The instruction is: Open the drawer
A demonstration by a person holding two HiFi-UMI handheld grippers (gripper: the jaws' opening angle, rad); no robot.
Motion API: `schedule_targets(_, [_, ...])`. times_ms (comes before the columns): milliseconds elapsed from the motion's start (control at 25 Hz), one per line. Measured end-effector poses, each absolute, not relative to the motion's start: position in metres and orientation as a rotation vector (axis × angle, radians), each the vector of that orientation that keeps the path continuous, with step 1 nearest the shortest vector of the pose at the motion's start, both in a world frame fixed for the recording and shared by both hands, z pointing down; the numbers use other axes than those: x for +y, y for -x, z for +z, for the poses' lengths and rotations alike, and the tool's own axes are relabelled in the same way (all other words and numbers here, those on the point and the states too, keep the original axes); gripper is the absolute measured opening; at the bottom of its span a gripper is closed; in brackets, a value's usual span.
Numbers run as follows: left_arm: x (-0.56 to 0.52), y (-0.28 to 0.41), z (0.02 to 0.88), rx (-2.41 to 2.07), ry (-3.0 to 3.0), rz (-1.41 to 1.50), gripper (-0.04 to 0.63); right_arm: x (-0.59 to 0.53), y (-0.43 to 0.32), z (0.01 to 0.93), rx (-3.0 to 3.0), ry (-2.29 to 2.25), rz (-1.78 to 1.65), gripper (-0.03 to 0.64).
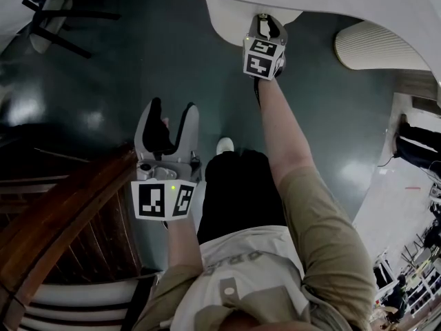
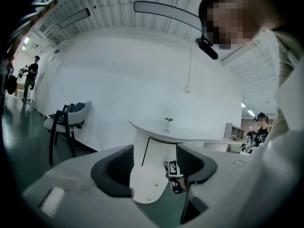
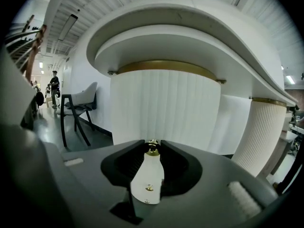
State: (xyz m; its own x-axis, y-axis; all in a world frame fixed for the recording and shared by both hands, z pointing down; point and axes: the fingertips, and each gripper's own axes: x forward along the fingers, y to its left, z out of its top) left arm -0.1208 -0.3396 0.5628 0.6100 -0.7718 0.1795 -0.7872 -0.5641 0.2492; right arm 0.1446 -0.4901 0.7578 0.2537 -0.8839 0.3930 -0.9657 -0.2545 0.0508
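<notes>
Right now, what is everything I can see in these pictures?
White curved table top: one, white, at the wall.
White ribbed curved drawer front: one, white, under the table top.
Small round brass knob: one, gold, on the drawer front.
Small green sprig: one, green, on the table top.
White ribbed round column: one, white, right of the drawer front.
Dark-framed chair with pale seat: one, black and pale, left, by the wall.
Dark wooden stair rail: one, brown, at the person's left.
Glossy dark green floor: one, underfoot.
Distant bystanders: at least two, dark clothes, far background.
Left tool: one, grey, open, empty, in the air.
Right tool: one, grey, shut on the knob.
</notes>
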Motion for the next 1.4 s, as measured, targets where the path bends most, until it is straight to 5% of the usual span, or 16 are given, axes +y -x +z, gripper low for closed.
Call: schedule_targets(1400, [-0.336,0.144,0.511,-1.331,-2.45,0.121,0.282,-0.39,-0.1,0.767,-1.691,-2.192,0.521,0.107])
